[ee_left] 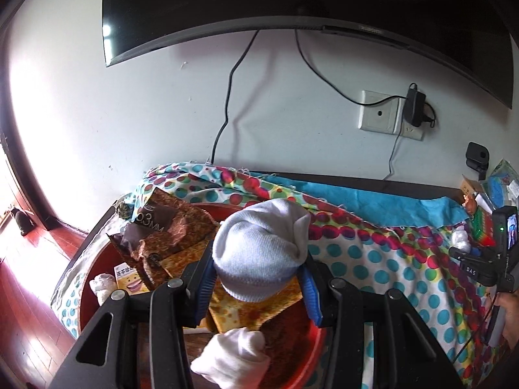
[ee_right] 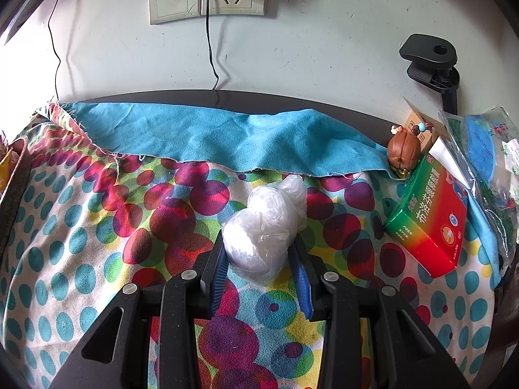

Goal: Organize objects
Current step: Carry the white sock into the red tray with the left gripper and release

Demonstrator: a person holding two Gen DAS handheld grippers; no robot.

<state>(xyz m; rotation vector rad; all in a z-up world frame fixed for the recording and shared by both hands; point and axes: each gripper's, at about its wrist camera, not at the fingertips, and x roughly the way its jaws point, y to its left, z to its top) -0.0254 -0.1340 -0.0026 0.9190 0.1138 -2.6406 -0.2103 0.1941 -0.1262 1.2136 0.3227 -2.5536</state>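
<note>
1. The left hand-held gripper [ee_left: 256,278] was closed partway on a pale blue rolled sock [ee_left: 259,249], its blue pads pressing both sides, and held it above the red basin [ee_left: 311,340] at the left end of the table. The basin already held brown packets [ee_left: 168,230], a small yellow box [ee_left: 128,278] and a white bundle [ee_left: 232,359] at its near side.

2. The grip sat low on the sock (only the near end lay between the pads), so the soft roll could have squeezed out or unrolled before release, and might then have landed on the rim or the dotted cloth [ee_left: 373,259] instead of inside.

3. The right hand-held gripper [ee_right: 259,259] stood partly open around a white plastic-wrapped bundle [ee_right: 266,223] lying on the cloth in the middle of the table. I could not tell whether the pads touched it; it looked framed rather than gripped.

4. That wrapping looked slick and puffy. A close on it might have caught only film, letting the bundle slide forward, or might have pinched the cloth beneath and dragged it.

5. A dragged cloth would probably have shifted the red and green box [ee_right: 428,217] at the right and toppled the brown figurine [ee_right: 404,154] just beyond it, near the blue cloth [ee_right: 227,136] at the far edge.

6. With both tools working at once (the right one showed at the right edge of the left view), attention was split, and either release could have been mistimed.
</note>
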